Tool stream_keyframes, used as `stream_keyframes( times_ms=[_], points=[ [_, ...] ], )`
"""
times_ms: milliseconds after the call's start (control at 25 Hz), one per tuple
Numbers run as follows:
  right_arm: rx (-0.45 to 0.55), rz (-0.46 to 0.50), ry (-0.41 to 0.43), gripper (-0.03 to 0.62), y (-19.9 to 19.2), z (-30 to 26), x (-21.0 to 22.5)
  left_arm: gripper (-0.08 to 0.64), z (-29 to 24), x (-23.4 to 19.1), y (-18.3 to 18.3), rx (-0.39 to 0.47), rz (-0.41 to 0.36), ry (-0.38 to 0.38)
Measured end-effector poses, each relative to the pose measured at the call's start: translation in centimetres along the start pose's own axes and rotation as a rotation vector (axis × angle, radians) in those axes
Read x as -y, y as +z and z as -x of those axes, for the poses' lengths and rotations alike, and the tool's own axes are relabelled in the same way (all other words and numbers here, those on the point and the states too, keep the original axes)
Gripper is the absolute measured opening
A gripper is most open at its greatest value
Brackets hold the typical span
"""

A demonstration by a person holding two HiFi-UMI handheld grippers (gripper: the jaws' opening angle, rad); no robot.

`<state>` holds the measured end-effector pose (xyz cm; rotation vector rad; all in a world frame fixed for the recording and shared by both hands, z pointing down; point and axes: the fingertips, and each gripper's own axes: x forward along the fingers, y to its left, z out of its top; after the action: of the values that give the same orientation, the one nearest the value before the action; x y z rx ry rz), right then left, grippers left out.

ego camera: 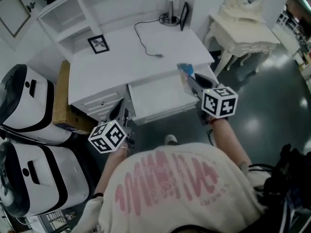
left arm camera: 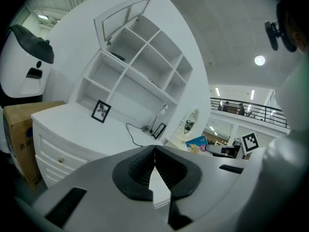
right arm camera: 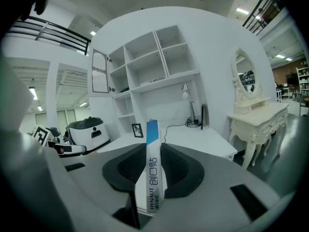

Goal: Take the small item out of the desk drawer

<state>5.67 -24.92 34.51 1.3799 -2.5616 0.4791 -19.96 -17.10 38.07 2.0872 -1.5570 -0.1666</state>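
Only the right gripper view shows the grip itself. The right tool (right arm camera: 153, 151) is clenched on a small box (right arm camera: 150, 182), a thin white and blue pack standing on edge between the two pads, with its blue top rising past the tips.

The head view gives the layout from above. The drawer (ego camera: 160, 101) stands pulled out from the middle of the white worktop (ego camera: 121, 57). The right tool (ego camera: 190, 81) holds the small box (ego camera: 184, 71) up over the drawer's right end, at the worktop's front edge. The left tool (ego camera: 119, 111) hangs just beside the drawer's left front corner.

In the left gripper view the left tool (left arm camera: 154, 151) is clenched on nothing, its pads meeting at the tips. Far to its right, the same view shows the box's broad coloured face (left arm camera: 197, 142).

A picture frame (ego camera: 98, 43), a loose cable (ego camera: 146, 38) and a lamp (ego camera: 171, 4) sit towards the back of the worktop, well apart from the box. Shelves (left arm camera: 140, 66) rise behind them. A cardboard box (ego camera: 60, 98) stands against the worktop's left side, and a dressing table (ego camera: 243, 30) stands to its right.
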Motion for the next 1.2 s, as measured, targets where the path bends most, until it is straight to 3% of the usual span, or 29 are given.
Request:
stream_keyframes(
  times_ms=[520,1200],
  points=[
    [0.035,-0.071,-0.022,0.107,-3.7,5.8,-2.4,0.029,4.7,2.9,-2.7,-0.013,-0.020,-0.055],
    [0.014,-0.026,-0.054,0.107,-5.2,8.9,-3.6,0.029,5.9,4.2,-4.7,-0.018,0.001,-0.098]
  ],
)
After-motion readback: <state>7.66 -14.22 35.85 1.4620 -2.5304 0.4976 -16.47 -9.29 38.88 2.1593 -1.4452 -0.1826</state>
